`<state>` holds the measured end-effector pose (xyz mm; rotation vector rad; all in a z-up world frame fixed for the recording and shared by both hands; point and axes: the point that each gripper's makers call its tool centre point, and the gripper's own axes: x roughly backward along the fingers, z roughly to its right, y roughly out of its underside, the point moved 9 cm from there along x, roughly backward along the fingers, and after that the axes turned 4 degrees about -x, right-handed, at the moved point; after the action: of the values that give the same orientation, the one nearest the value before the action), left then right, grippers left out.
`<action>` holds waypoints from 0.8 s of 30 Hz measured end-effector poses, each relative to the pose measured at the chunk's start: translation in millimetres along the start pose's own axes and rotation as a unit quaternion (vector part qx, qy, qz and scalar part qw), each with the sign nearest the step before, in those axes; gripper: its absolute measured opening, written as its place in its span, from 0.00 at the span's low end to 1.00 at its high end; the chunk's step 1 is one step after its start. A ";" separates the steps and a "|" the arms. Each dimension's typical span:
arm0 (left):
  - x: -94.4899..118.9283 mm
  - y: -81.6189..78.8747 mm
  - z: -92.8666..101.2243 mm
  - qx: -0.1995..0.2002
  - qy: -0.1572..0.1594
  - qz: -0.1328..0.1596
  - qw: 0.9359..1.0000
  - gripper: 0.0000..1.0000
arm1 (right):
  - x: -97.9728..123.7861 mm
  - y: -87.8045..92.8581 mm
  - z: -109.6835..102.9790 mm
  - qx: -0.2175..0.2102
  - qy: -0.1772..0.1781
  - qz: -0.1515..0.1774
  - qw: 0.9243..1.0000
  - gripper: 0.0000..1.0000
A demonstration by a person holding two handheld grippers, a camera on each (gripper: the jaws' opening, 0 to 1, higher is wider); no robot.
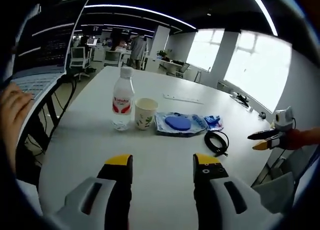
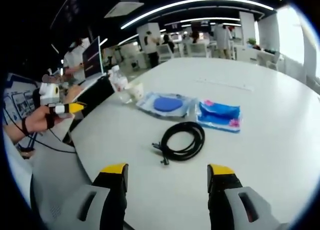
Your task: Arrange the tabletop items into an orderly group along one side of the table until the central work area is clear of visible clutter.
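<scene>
- Left gripper [image 1: 163,162] hovers low over the white table [image 1: 85,135], jaws spread wide, nothing between the 2 yellow tips.
- From there the stuff sits in a row up around 12 o'clock: water bottle [image 1: 122,98] upright at the left end, paper cup [image 1: 145,113] just beside it, near touching.
- Next along is a clear packet [image 1: 178,124] with a blue disc inside, lying flat right by the cup, then a small blue pack [image 1: 213,122] at about 1 o'clock.
- Black coiled cable [image 1: 217,141] lies a bit nearer, just below the blue pack.
- A long pale strip [image 1: 183,98] lies farther back on the table, apart from the row.
- Right gripper [image 2: 167,170] is also wide apart and empty; it shows at 3 o'clock in the left gripper view, off the table edge.
- In the right gripper view the cable sits dead ahead at 12, blue pack at 1, packet behind it.
- Laptop [image 1: 42,45] at 10 o'clock in the left gripper view, a hand [image 1: 12,112] on its keys.
</scene>
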<state>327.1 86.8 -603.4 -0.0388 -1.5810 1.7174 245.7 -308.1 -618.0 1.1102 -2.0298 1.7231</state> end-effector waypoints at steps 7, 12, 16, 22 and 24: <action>-1.6 -0.2 1.7 0.002 0.004 0.002 1.000 0.48 | 2.7 6.2 1.3 -0.006 0.003 -0.003 1.000 0.66; -2.0 0.9 2.5 0.007 0.005 0.002 1.000 0.48 | 3.7 9.1 2.0 -0.008 0.007 -0.006 1.000 0.65; -2.6 1.6 1.8 0.009 0.005 0.002 1.000 0.48 | 5.0 7.3 1.1 -0.008 0.009 -0.003 1.000 0.65; -3.3 0.5 2.0 0.011 0.006 0.005 1.000 0.48 | 5.1 8.4 3.4 -0.009 0.012 -0.005 1.000 0.65; -3.1 0.5 1.8 0.012 0.006 0.006 1.000 0.48 | 5.0 8.5 3.2 -0.009 0.012 -0.006 1.000 0.65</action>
<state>328.1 83.7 -604.8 -0.0461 -1.5548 1.7414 237.4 -312.9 -621.9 1.0876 -2.0170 1.7014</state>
